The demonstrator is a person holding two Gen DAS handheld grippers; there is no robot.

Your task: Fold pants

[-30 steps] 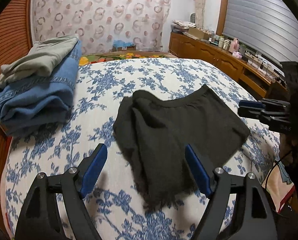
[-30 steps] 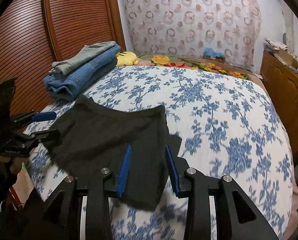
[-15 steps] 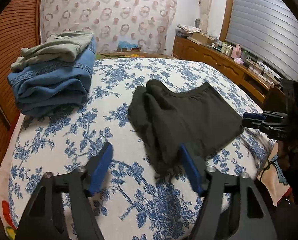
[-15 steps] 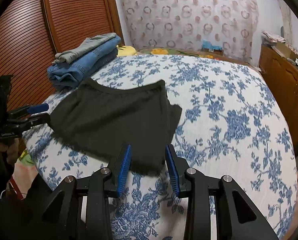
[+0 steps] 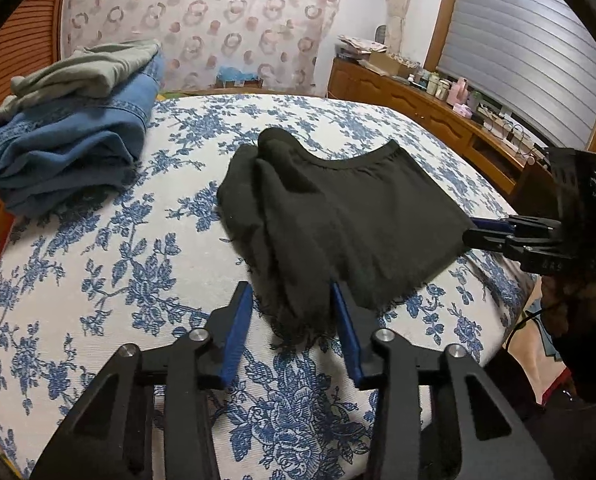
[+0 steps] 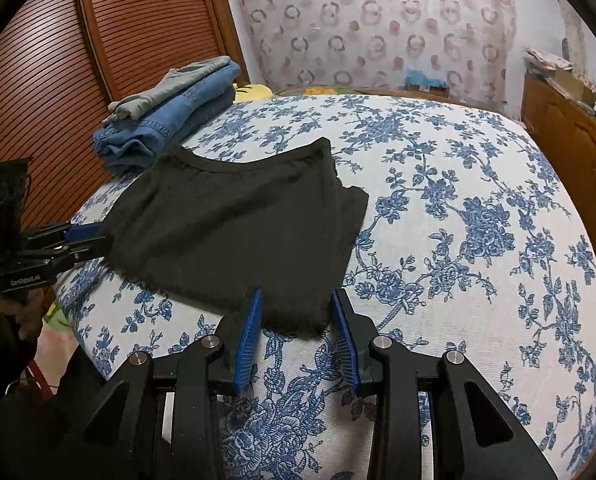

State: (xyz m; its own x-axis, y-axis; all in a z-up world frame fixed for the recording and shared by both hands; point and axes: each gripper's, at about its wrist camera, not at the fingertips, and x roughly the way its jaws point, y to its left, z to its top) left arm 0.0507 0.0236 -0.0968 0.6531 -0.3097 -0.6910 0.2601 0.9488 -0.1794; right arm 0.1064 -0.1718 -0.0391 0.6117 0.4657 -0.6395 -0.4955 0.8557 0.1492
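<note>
Black pants lie folded on the flowered bed, waistband at the far side, frayed hem toward me. My left gripper straddles the bunched hem corner; its jaws are closing, the cloth fills the gap, and only the right pad touches it. From the right wrist view the same left gripper sits at the left edge of the pants. My right gripper stands partly open around the other hem corner, its pads beside the cloth. It shows side-on as the right gripper in the left wrist view.
A stack of folded blue jeans with a grey-green garment on top sits at the bed's far left. A slatted wooden door stands behind it. A wooden cabinet with bottles runs along the right wall. Both grippers are near the bed's front edge.
The left gripper's jaws have narrowed from wide apart to just around the bunched hem. The right gripper has drawn back toward the hem's edge, its jaws unchanged.
</note>
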